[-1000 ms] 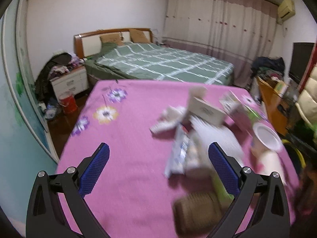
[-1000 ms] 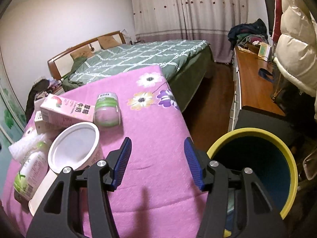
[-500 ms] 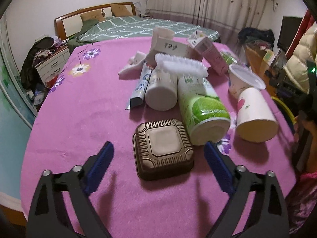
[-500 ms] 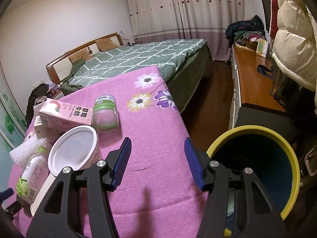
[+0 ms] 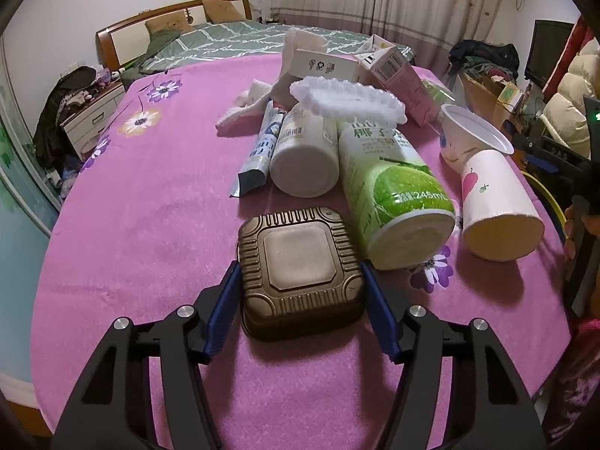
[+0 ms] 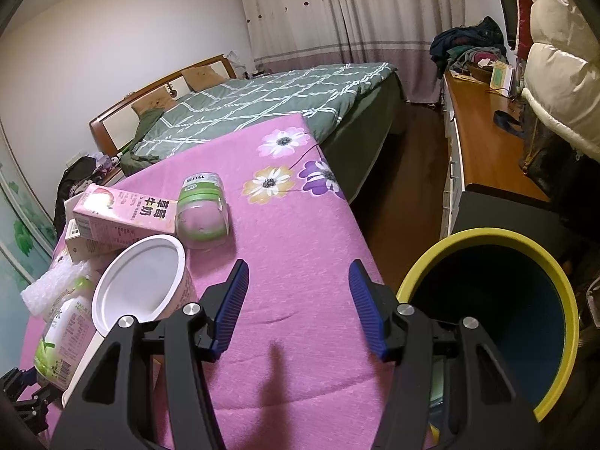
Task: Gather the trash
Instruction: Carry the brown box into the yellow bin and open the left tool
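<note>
A: Why has the left tool [image 5: 300,292] just been closing around the brown plastic tray [image 5: 300,266]?

B: It's nearest on the pink counter [image 5: 150,225]; pads touch both sides. The right tool [image 6: 298,300] waits open beside the yellow-rimmed bin [image 6: 558,281].

The bench [image 5: 142,232] lies bare to the left of the brown tray [image 5: 300,266] and in front of it. Right of the tray, a green bottle [image 5: 393,191] touches its corner, with a paper cup [image 5: 495,202] just beyond. Behind, a white bottle [image 5: 303,153] and tube [image 5: 262,150] block the way. The bin [image 6: 562,300] mouth stands open beside the bench edge.
</note>
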A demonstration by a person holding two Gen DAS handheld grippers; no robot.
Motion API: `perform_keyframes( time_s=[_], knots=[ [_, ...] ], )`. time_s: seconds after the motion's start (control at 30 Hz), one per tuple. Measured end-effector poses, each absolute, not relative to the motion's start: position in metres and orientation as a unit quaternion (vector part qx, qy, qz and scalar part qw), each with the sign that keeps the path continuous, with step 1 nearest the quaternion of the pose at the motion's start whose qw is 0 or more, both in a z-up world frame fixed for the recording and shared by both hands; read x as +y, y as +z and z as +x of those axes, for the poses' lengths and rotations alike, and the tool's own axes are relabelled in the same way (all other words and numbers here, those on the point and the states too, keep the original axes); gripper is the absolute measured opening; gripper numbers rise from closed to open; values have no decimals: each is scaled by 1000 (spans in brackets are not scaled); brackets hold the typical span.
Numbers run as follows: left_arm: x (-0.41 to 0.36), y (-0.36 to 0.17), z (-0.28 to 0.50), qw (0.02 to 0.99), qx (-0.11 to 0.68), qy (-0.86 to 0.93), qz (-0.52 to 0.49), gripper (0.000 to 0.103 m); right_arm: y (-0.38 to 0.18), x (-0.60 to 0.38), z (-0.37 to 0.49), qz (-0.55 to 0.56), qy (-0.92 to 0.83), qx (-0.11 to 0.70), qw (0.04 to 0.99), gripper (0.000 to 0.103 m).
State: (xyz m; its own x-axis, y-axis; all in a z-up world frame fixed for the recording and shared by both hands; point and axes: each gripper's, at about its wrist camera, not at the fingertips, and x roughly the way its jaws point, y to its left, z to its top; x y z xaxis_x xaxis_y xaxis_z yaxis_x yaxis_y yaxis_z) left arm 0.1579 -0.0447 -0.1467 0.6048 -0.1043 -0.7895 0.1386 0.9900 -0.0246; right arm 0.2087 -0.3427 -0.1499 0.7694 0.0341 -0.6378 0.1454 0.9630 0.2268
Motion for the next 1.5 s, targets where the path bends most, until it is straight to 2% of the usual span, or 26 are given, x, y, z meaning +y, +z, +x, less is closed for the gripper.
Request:
perform_keyframes(
  time_s=[0.43, 0.73, 1.17, 1.5],
  knots=[
    [-55, -87, 113, 914, 391, -91, 60, 61, -125, -362, 158, 110, -34, 317, 941, 54],
    [-149, -52, 115, 907, 353, -211, 92, 61, -107, -416, 95, 102, -92, 295, 946, 58],
    [-345, -73, 157, 849, 371, -344, 153, 61, -130, -493, 31, 133, -183, 305, 925, 58],
    [-428, -111, 185, 819, 401, -370, 176, 63, -139, -515, 10, 145, -212, 308, 916, 59]
  ],
)
